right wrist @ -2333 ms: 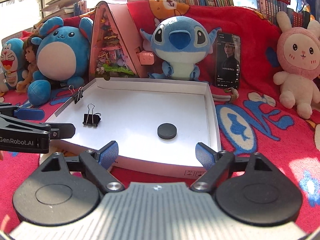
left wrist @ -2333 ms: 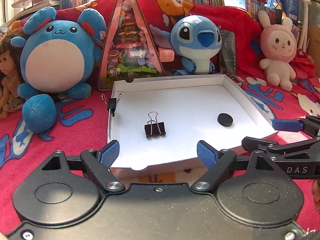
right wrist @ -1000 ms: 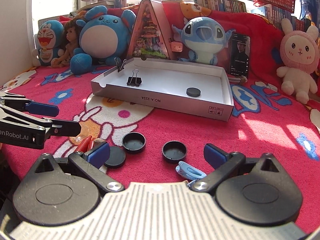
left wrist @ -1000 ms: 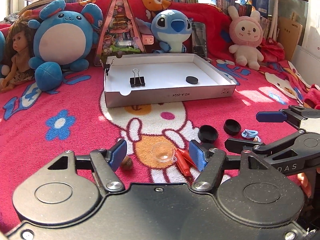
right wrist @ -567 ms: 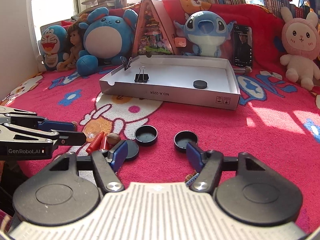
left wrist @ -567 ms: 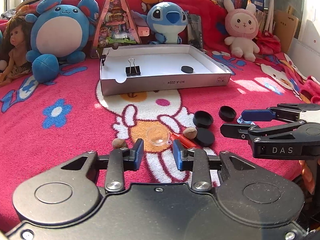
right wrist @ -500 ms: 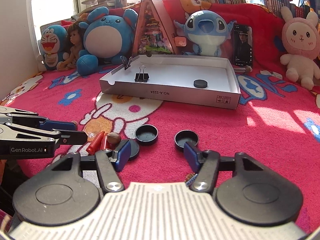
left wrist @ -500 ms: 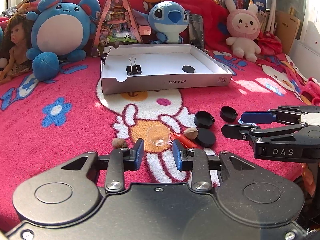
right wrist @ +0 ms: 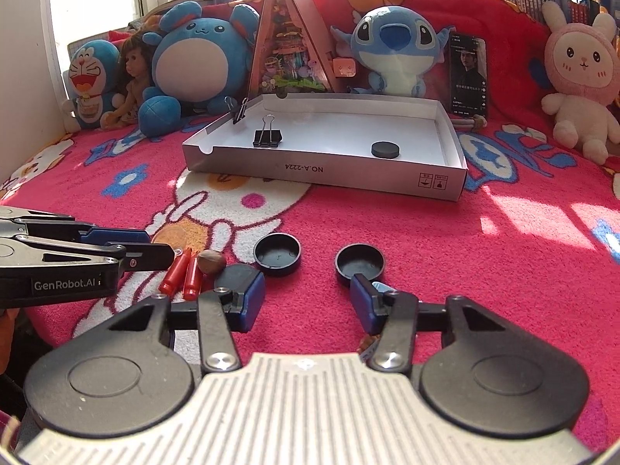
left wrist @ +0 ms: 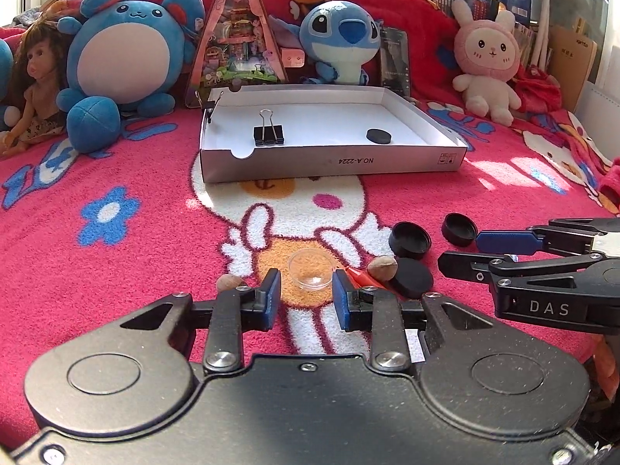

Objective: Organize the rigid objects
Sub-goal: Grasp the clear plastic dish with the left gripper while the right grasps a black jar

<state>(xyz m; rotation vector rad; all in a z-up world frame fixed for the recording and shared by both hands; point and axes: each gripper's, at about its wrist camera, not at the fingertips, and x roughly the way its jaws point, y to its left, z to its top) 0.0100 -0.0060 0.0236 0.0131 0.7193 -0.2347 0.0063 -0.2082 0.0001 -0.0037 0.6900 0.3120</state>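
Your left claw (left wrist: 304,297) sits narrow, the clear dish (left wrist: 310,271) just ahead, unpinched. Your right claw (right wrist: 306,302) is closing on bare blanket (right wrist: 484,255). Count 3 black caps (right wrist: 278,254) outside the white box (right wrist: 321,172); inside, 1 cap (right wrist: 385,150) and 1 binder clip (right wrist: 266,137); another clips the rim. 2 nuts (left wrist: 382,266) show left-side, only 1 right-side. Plush toys (right wrist: 395,46) and books behind.
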